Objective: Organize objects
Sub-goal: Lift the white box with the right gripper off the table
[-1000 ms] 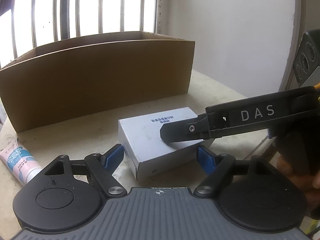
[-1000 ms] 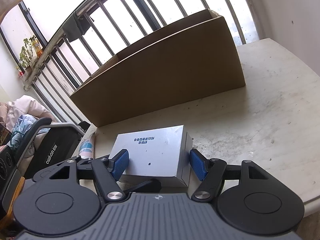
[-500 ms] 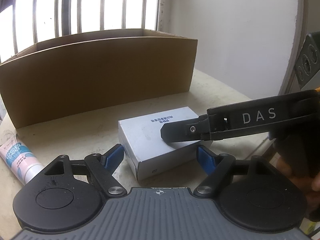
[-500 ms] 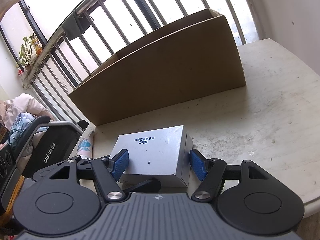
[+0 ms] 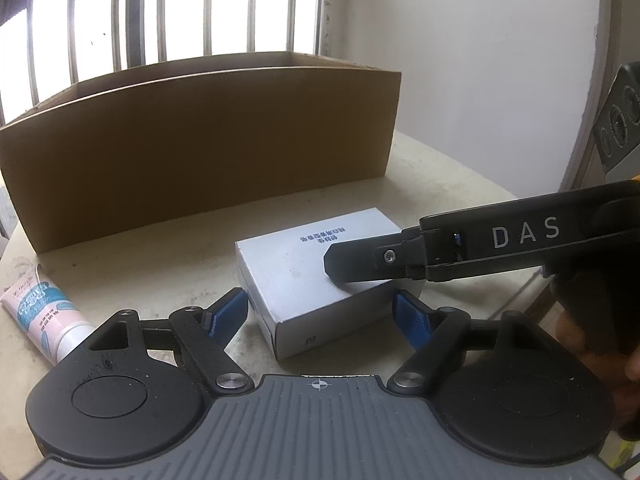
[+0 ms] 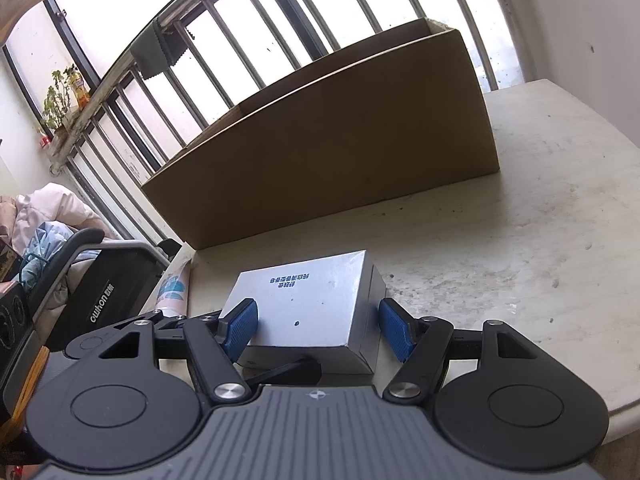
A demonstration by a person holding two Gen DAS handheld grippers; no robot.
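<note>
The small white rectangular cardboard carton [image 6: 316, 304], printed with dark blue characters on its top face, lies flat on the pale stone-look worktop [image 6: 520, 248], near the front edge and in front of the large open brown corrugated cardboard box [image 6: 332, 148]. I have my right gripper [image 6: 318, 322] straddling it: the blue-padded fingers [image 6: 239, 326] stand spread on either side of the carton, the left pad against or just beside its side wall, the right pad just off the opposite wall, so I see no grip on it. In the left wrist view the same carton [image 5: 304, 280] sits between the blue tips of my left gripper [image 5: 320, 314], whose fingers [image 5: 228, 314] are also spread wide and clear of it. The right gripper's black arm, lettered "DAS", [image 5: 480, 248] reaches in from the right across the carton's top.

To the left of the carton, a pink and blue squeeze tube with a white cap [image 5: 44, 320] lies on the worktop, near the cardboard box's left corner. Behind the box runs a barred window [image 5: 180, 12] with bright daylight. A white wall [image 5: 460, 60] closes the right side. Off the worktop's left edge, in the right wrist view, stands a black case with white lettering [image 6: 108, 300].
</note>
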